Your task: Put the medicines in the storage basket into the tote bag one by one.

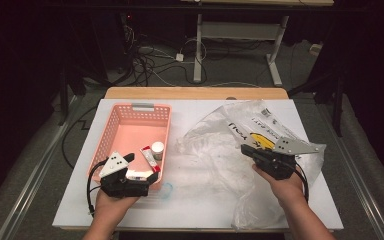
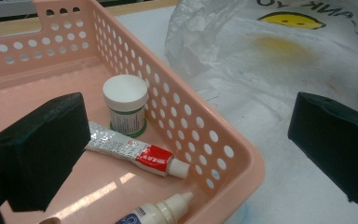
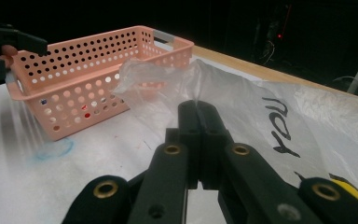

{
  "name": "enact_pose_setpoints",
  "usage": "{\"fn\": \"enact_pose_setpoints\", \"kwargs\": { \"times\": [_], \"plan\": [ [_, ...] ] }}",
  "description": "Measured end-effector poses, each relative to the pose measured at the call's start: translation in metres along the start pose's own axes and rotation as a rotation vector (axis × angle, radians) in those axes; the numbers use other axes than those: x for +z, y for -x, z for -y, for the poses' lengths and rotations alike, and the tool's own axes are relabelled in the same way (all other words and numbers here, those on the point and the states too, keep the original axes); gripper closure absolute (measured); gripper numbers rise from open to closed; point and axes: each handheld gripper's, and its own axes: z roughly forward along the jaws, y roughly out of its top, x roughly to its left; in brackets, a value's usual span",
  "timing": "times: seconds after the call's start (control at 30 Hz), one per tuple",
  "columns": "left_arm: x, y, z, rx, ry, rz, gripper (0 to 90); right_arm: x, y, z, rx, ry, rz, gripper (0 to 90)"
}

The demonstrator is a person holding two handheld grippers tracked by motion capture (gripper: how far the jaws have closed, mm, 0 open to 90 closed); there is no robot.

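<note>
1. Looking down from the high view, the right gripper is clenched on a fold of the clear plastic bag, which sprawls over the right half of the white table. The bag bears a yellow smiley face and black lettering, too small here to read. The left gripper hangs over the near right corner of the pink basket, which sits on the table's left half.
2. The left gripper view shows its jaws spread wide and empty — one over the basket, one over the bag. Inside lie a white-capped jar with a green-edged label, a silver tube with a red band and illegible print, and a dropper bottle. "ANK" shows above the smiley.
3. The right gripper view has its jaws pinched together on the bag's film — "YOU" reads sideways beside them. The basket stands well apart to the left.
</note>
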Motion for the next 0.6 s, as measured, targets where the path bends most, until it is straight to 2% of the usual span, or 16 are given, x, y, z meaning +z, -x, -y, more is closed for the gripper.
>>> {"fn": "enact_pose_setpoints", "kwargs": {
  "times": [0.2,0.33,0.37,0.4,0.43,0.47,0.5,0.53,0.57,0.6],
  "plan": [
    [0.002,-0.007,-0.002,-0.037,-0.005,0.008,0.0,-0.003,0.001,-0.001,0.006,0.005,0.008,90.0],
    [0.001,-0.010,-0.006,-0.040,-0.013,0.006,15.2,-0.002,0.002,-0.001,0.010,0.001,0.010,90.0],
    [0.000,-0.011,-0.008,-0.038,-0.014,0.003,15.2,-0.002,0.002,-0.001,0.010,0.001,0.010,90.0],
    [0.000,-0.012,-0.011,-0.041,-0.021,-0.001,21.0,-0.001,0.002,0.000,0.014,0.000,0.004,90.0],
    [-0.001,-0.013,-0.014,-0.043,-0.029,-0.004,21.0,-0.001,0.002,0.000,0.014,0.000,0.004,90.0],
    [-0.002,-0.015,-0.017,-0.045,-0.032,-0.012,30.3,0.002,0.002,0.000,0.011,-0.008,0.004,90.0],
    [-0.003,-0.017,-0.020,-0.045,-0.031,-0.017,30.3,0.002,0.002,0.000,0.011,-0.008,0.004,90.0],
    [-0.004,-0.019,-0.024,-0.044,-0.040,-0.034,39.2,0.004,0.003,0.000,0.015,-0.018,0.006,90.0],
    [-0.002,-0.026,-0.031,-0.062,-0.072,-0.060,43.4,0.006,0.004,0.000,0.020,-0.025,0.008,90.0],
    [-0.002,-0.026,-0.031,-0.062,-0.072,-0.060,47.1,0.007,0.006,0.000,0.020,-0.033,0.014,90.0]
  ]
}}
